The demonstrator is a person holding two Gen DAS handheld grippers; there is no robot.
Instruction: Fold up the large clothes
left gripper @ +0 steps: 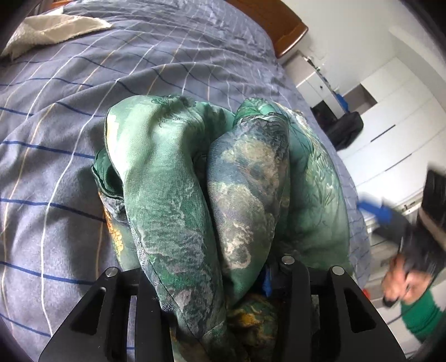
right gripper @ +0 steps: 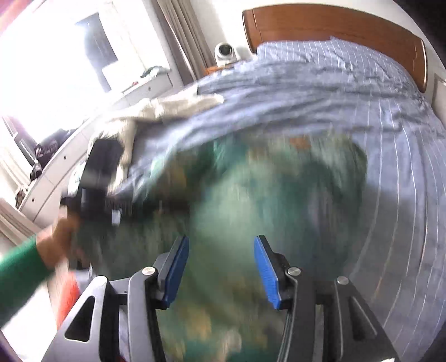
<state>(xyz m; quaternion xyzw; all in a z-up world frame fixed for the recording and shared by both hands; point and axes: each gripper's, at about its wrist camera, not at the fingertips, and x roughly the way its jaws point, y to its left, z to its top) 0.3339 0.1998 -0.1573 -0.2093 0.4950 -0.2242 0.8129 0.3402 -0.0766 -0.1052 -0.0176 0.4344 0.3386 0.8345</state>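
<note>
The bed (left gripper: 172, 64), under a blue-grey checked cover, runs wide and bare to its wooden headboard (right gripper: 334, 25), with only a cream cloth (left gripper: 53, 30) near the far edge. The green patterned garment (left gripper: 211, 172) lies bunched at the near edge. The left gripper (left gripper: 220, 281) has folds draped between its jaws; whether they pinch cannot be told. The right gripper (right gripper: 221, 271) hangs over the blurred garment, blue pads (right gripper: 266, 271) apart, gripping nothing.

home bedroom: checked duvet (left gripper: 172, 55) covering a bed, wooden headboard (right gripper: 334, 25) showing behind, white wardrobe (left gripper: 398, 119) standing alongside.
</note>
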